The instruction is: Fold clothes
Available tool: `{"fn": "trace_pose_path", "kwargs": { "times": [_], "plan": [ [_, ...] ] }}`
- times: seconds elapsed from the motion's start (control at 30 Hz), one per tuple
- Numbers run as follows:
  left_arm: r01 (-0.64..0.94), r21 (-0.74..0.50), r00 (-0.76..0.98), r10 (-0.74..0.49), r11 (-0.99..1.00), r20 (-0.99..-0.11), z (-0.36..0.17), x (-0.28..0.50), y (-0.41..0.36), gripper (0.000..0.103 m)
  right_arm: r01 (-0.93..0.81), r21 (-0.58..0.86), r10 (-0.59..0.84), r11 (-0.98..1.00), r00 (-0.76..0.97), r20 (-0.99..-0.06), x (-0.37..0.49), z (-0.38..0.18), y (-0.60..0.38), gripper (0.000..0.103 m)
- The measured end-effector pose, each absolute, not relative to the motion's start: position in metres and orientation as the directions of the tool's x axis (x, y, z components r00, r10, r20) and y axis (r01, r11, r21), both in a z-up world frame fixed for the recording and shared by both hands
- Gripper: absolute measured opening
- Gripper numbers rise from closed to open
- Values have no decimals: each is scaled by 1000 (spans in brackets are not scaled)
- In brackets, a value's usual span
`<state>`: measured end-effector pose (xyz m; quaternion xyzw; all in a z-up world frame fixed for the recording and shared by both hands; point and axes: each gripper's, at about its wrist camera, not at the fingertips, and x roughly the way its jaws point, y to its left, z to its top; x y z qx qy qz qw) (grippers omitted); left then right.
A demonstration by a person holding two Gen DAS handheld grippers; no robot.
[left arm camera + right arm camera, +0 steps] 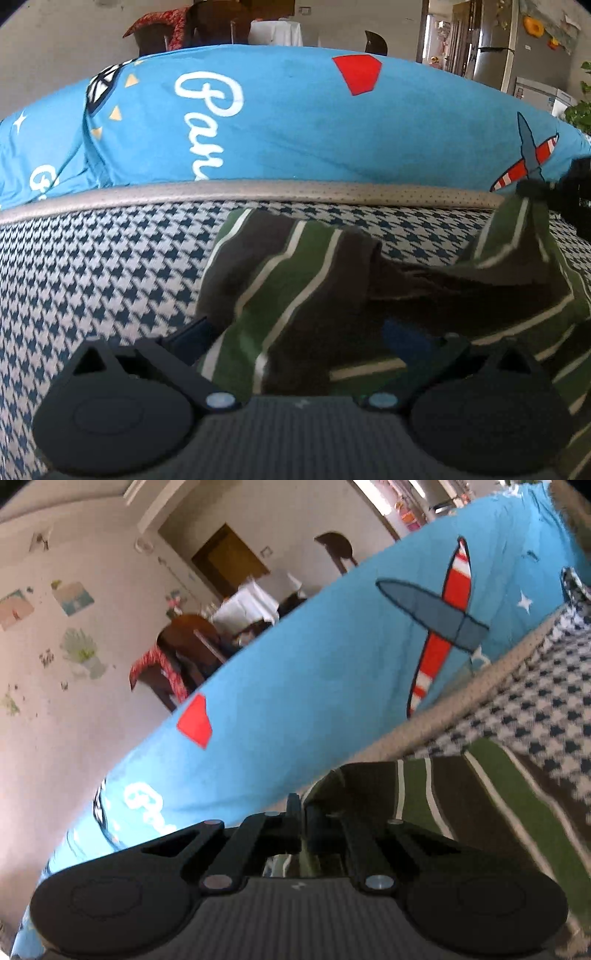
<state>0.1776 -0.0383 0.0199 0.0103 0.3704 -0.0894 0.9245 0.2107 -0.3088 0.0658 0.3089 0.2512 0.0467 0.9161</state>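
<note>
A green, brown and white striped garment (295,280) lies crumpled on the houndstooth surface (110,266). My left gripper (297,326) is open, its fingers spread wide with a bunch of the garment lying between them. At the far right of the left wrist view my right gripper (539,188) holds a corner of the garment lifted off the surface. In the right wrist view the right gripper (303,806) is shut, with striped garment (461,794) fabric pinched between its fingers and trailing off to the right.
A large blue cushion (295,122) printed with aeroplanes and white lettering rises just behind the grey piped edge (258,190) of the houndstooth surface. Beyond it are dark chairs (207,26), a fridge (495,40) and a plant (580,110).
</note>
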Motion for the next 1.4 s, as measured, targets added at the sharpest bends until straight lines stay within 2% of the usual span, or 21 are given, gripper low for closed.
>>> {"fn": "trace_pose_path", "kwargs": {
  "times": [0.17, 0.3, 0.4, 0.5, 0.63, 0.7, 0.8, 0.93, 1.13, 1.3, 1.33, 1.4],
  "plan": [
    [188, -20, 729, -153, 982, -667, 20, 198, -48, 103, 58, 606, 225, 793, 897, -380, 225, 77, -318, 6],
    [172, 1, 735, -128, 985, -666, 14, 217, -49, 103, 70, 612, 211, 788, 903, -375, 234, 76, -321, 7],
    [137, 50, 747, -70, 989, -661, 11, 224, -47, 103, 80, 619, 236, 782, 880, -412, 238, 67, -329, 8],
    [92, 53, 742, -33, 994, -670, 10, 228, -39, 103, 98, 611, 238, 785, 864, -444, 237, 63, -340, 16],
    [-45, 84, 751, 89, 995, -655, 12, 242, -21, 103, 122, 572, 202, 811, 859, -470, 230, 64, -355, 30],
    [-118, 55, 751, 125, 992, -648, 15, 249, -7, 103, 141, 524, 160, 840, 859, -487, 226, 66, -361, 32],
    [-172, -50, 742, 96, 984, -663, 23, 253, 10, 103, 198, 419, 63, 886, 844, -533, 221, 67, -369, 35],
    [-205, 9, 798, 173, 979, -578, 50, 240, 6, 103, 265, 402, 18, 877, 817, -577, 215, 56, -383, 40],
    [-142, -90, 793, 58, 986, -606, 78, 228, 16, 103, 282, 358, 11, 890, 771, -637, 211, 37, -384, 43],
    [-100, -156, 738, -31, 983, -675, 68, 223, 18, 103, 249, 287, -21, 925, 788, -616, 211, 26, -370, 45],
    [-97, -151, 728, -33, 984, -685, 64, 222, 17, 103, 240, 272, -25, 932, 790, -612, 212, 25, -367, 43],
    [-92, -135, 708, -31, 987, -706, 56, 220, 15, 103, 217, 227, -36, 949, 794, -607, 213, 23, -358, 30]
  ]
}}
